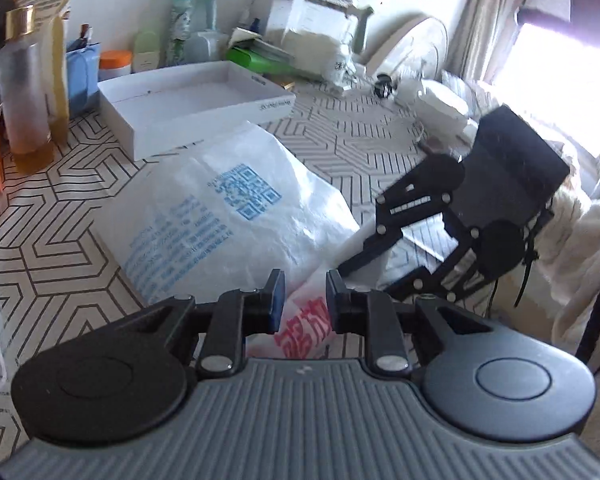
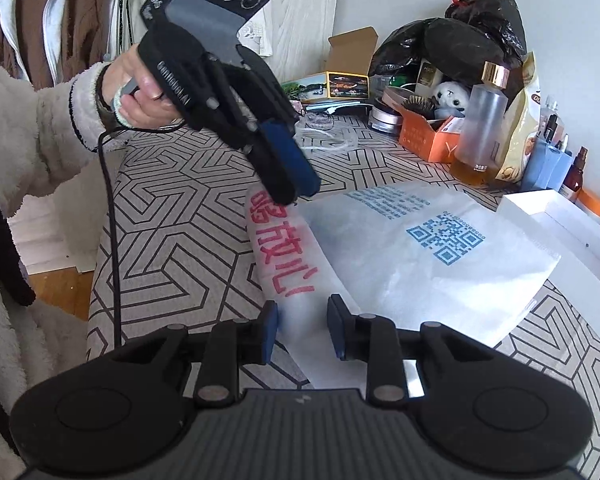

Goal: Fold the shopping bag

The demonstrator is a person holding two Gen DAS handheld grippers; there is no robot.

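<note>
The bag [image 2: 440,280], white plastic with a blue square code and blue lines of print, lies mostly flat on the table [image 2: 172,240], near the middle of both views; one long edge is turned over into a narrow strip with red lettering, which runs from the centre of the right wrist view down to its lower middle.

The right gripper [image 2: 302,328] sits low over the near end of that strip; its jaws stand narrow with the strip filling the gap between them; whether the pads actually press on the plastic, I cannot tell.

The left gripper [image 2: 296,192] comes in from the upper left of the same view, tilted downward, its tips right at the far end of the red lettering; a hand [image 2: 140,92] in a fuzzy pale sleeve [image 2: 40,128] grips the handle, and a black cable [image 2: 112,220] drops from it past the table edge. In the left wrist view its jaws are narrow too, red-printed plastic showing in the gap; a firm hold or a mere touch, I cannot tell.

Beyond the bag sits an open white box [image 1: 188,112], just touching the bag's far corner; a frosted bottle [image 2: 480,128] with a gold cap stands at the upper right, beside an orange box [image 2: 428,136] and below a black sack [image 2: 460,40].
</note>
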